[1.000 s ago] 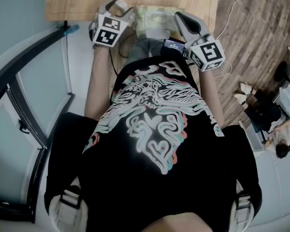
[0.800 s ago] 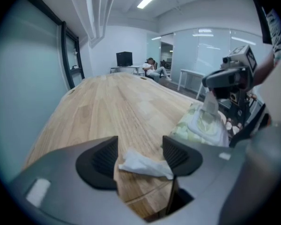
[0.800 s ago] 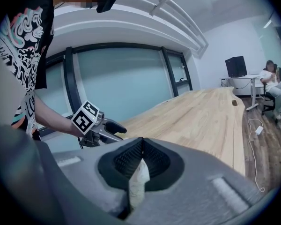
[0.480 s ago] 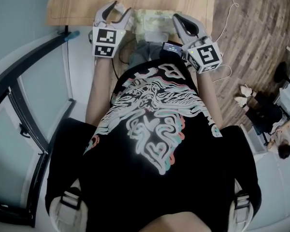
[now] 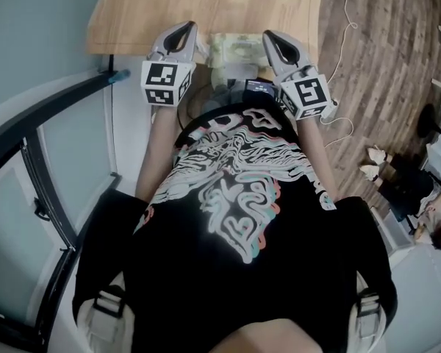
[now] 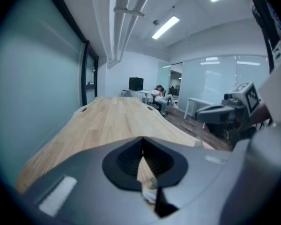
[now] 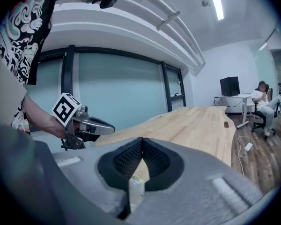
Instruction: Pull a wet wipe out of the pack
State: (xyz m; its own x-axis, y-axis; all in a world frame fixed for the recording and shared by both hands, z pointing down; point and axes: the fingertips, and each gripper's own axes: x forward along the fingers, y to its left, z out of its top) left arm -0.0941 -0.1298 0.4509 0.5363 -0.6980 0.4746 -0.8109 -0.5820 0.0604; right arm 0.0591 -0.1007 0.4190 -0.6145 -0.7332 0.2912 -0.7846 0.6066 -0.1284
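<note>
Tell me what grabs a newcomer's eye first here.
The swirl-printed black T-shirt fills the head view's middle. Above it, the left gripper and right gripper, both with jaws together, flank a pale wet wipe pack at the wooden table's near edge.

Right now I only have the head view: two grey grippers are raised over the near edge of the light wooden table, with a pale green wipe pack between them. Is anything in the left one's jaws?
Observer: In its own view the left gripper has its black ribbed pads meeting at the tip. A pale scrap shows in the slot below; I cannot tell if it is a wipe or the pale green pack behind.
Reviewer: And the right one?
Observer: The right gripper is closed tip to tip too, with a whitish strip in its slot.
Reviewer: What lies beyond the table's far end?
Observer: A person sits on an office chair near a dark monitor.
</note>
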